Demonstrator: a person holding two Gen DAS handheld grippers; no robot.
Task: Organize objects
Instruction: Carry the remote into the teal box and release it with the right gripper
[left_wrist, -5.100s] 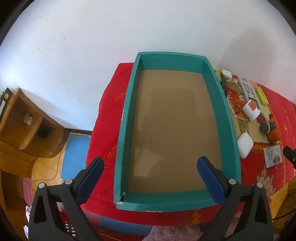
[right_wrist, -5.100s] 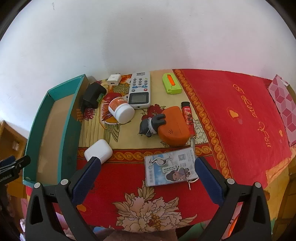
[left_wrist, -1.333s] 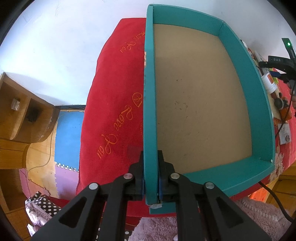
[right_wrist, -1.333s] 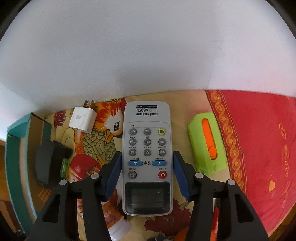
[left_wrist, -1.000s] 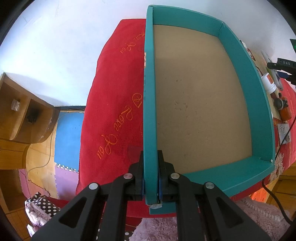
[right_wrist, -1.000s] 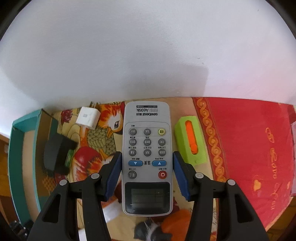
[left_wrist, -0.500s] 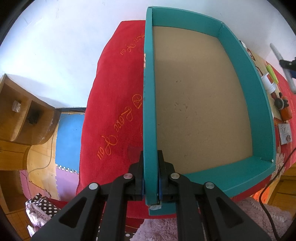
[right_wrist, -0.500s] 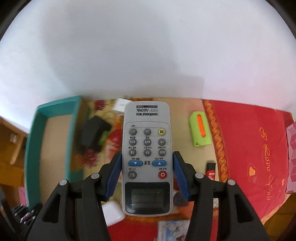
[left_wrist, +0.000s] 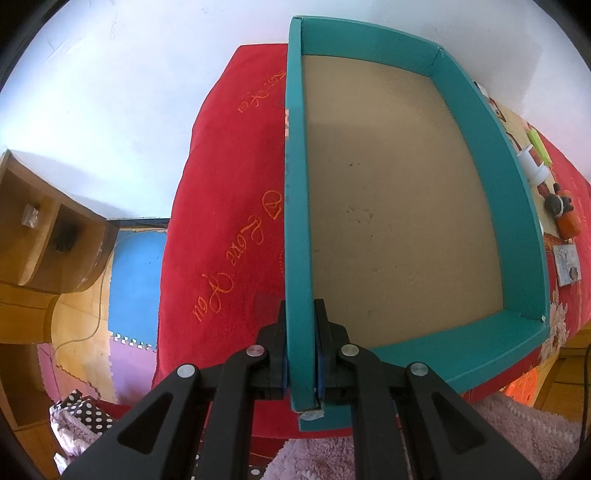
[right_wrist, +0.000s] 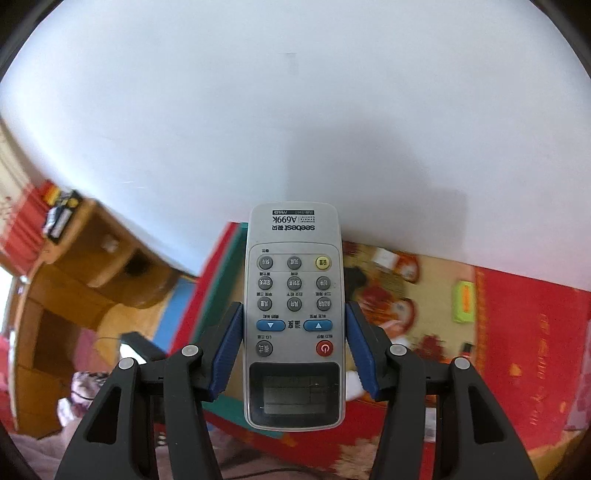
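Note:
My left gripper (left_wrist: 300, 334) is shut on the left wall of a teal box (left_wrist: 295, 206) with a bare brown floor, which rests on the red cloth. My right gripper (right_wrist: 294, 332) is shut on a grey remote control (right_wrist: 294, 288) and holds it in the air over the box's near end; the remote hides most of the box in the right wrist view. In the left wrist view the right gripper does not show.
To the right of the box lie a green case (left_wrist: 539, 147), a white bottle (left_wrist: 532, 168), an orange pouch with a dark toy (left_wrist: 565, 218) and a card (left_wrist: 567, 266). A wooden shelf (left_wrist: 44, 229) stands at the left. The green case (right_wrist: 463, 301) shows blurred.
My right gripper has lifted the remote off the cloth and swung it left toward the box. My left gripper keeps its hold on the box wall, unmoved.

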